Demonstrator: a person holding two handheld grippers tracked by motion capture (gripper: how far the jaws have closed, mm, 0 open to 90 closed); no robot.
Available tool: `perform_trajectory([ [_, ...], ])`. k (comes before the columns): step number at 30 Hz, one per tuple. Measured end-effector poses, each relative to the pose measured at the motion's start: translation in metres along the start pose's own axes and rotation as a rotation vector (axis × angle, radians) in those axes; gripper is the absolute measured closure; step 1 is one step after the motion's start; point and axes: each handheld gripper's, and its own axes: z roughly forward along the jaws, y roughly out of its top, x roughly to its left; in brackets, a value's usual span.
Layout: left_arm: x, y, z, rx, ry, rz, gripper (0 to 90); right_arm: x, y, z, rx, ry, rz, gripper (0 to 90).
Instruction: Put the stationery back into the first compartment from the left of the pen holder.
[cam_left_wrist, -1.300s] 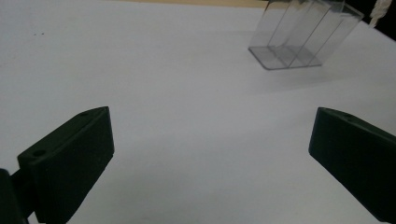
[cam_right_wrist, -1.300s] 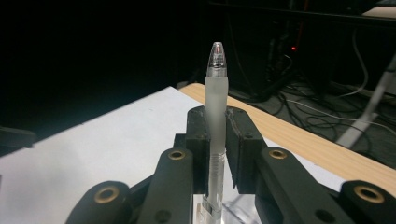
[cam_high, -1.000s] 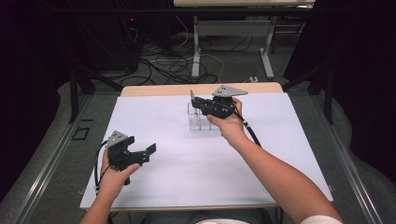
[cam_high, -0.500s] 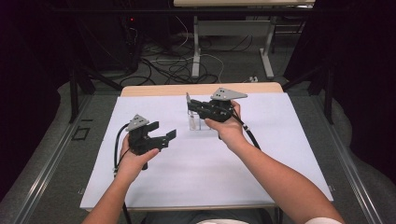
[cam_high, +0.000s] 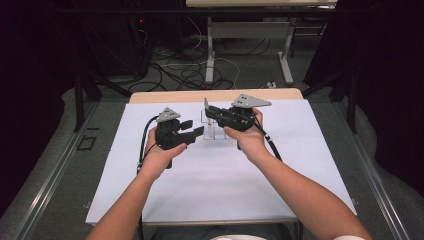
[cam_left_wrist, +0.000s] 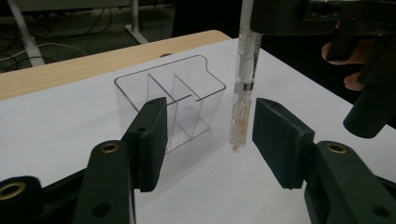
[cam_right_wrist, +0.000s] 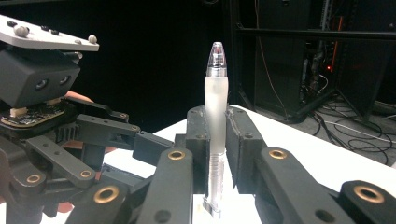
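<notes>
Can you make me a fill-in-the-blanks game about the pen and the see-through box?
1. The right gripper is shut on a ____, held upright.
2. The jaws of the left gripper are ____, with the pen's lower end between them.
3. The clear organizer has nothing inside its ____.
4. The organizer stands on a ____ sheet covering the table.

Missing words: pen; open; compartments; white

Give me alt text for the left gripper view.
A clear pen hangs upright between the open left tool's black jaws, held from above by the right tool. A clear three-compartment organizer stands behind on the white table.
</notes>
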Motion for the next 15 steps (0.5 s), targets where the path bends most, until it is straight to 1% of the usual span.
perform_trajectory([
  [5, -0.002, 0.006, 0.010, 0.002, 0.001, -0.006, 45.9, -0.002, -0.001, -0.003, -0.002, -0.007, 0.002, 80.2],
  [6, -0.002, 0.007, 0.012, 0.011, -0.009, -0.004, 46.4, -0.002, -0.001, -0.004, -0.007, -0.008, 0.010, 80.2],
  [7, -0.004, 0.008, 0.015, 0.010, -0.011, -0.006, 47.0, -0.002, -0.001, -0.004, -0.009, -0.009, 0.012, 80.2],
  [8, -0.004, 0.009, 0.016, 0.018, -0.014, -0.002, 48.0, -0.003, -0.001, -0.004, -0.010, -0.007, 0.010, 80.2],
  [11, -0.007, 0.010, 0.022, 0.019, -0.027, -0.016, 54.2, -0.003, -0.002, -0.005, -0.010, -0.008, 0.014, 80.2],
  [12, -0.007, 0.011, 0.022, 0.019, -0.033, -0.011, 56.4, -0.003, -0.002, -0.005, -0.009, -0.006, 0.010, 80.2],
  [13, -0.008, 0.011, 0.023, 0.017, -0.034, -0.016, 58.7, -0.003, -0.002, -0.005, -0.007, -0.007, 0.010, 80.2],
  [15, -0.009, 0.013, 0.025, 0.000, -0.050, -0.029, 62.2, -0.002, -0.003, -0.005, -0.007, -0.008, 0.018, 80.2],
])
